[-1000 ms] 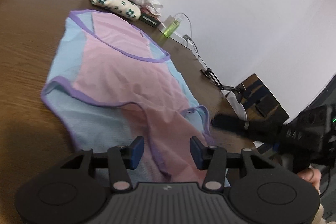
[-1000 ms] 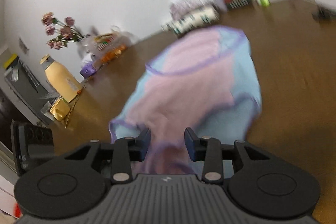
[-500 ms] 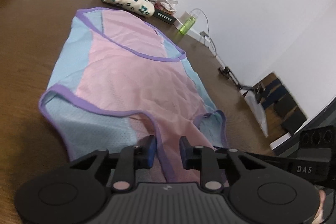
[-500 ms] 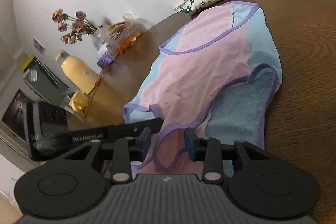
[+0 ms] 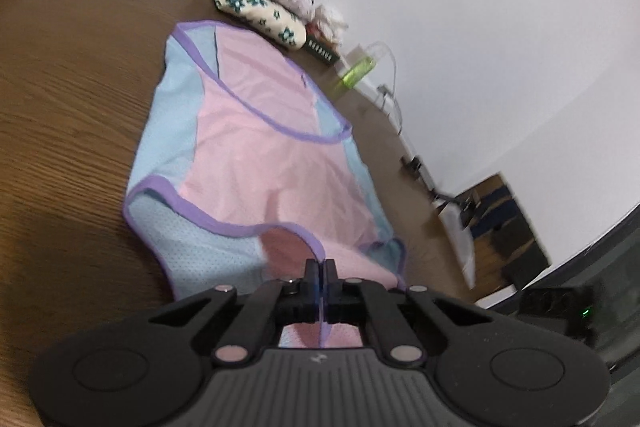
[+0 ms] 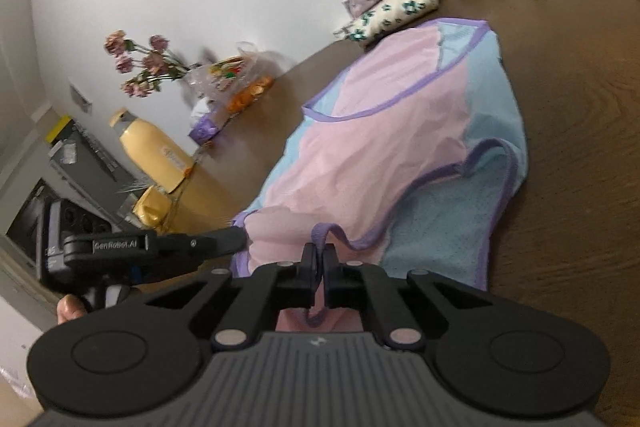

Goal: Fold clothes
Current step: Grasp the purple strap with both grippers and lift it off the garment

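Observation:
A pink and light-blue mesh vest [image 5: 272, 155] with purple trim lies flat on the brown wooden table [image 5: 60, 107], shoulder straps toward me. My left gripper [image 5: 321, 267] is shut on the purple-edged strap at the near end, and the cloth runs back between its pads. In the right wrist view the same vest [image 6: 380, 131] spreads away from me. My right gripper [image 6: 319, 253] is shut on the other strap, whose purple loop bulges up just above the pads. The left gripper [image 6: 236, 241] shows there too, reaching in from the left to the vest's near edge.
Folded floral clothes [image 5: 260, 11] and a green bottle [image 5: 358, 71] sit along the wall behind the vest. At the left of the right wrist view stand dried flowers [image 6: 140, 63], a yellow bottle [image 6: 152, 151] and a snack bag [image 6: 236, 83]. A cable [image 5: 394, 95] runs along the table's far edge.
Both grippers went from open around the straps to shut on them. The near edge of the vest has bunched and risen slightly at the pads.

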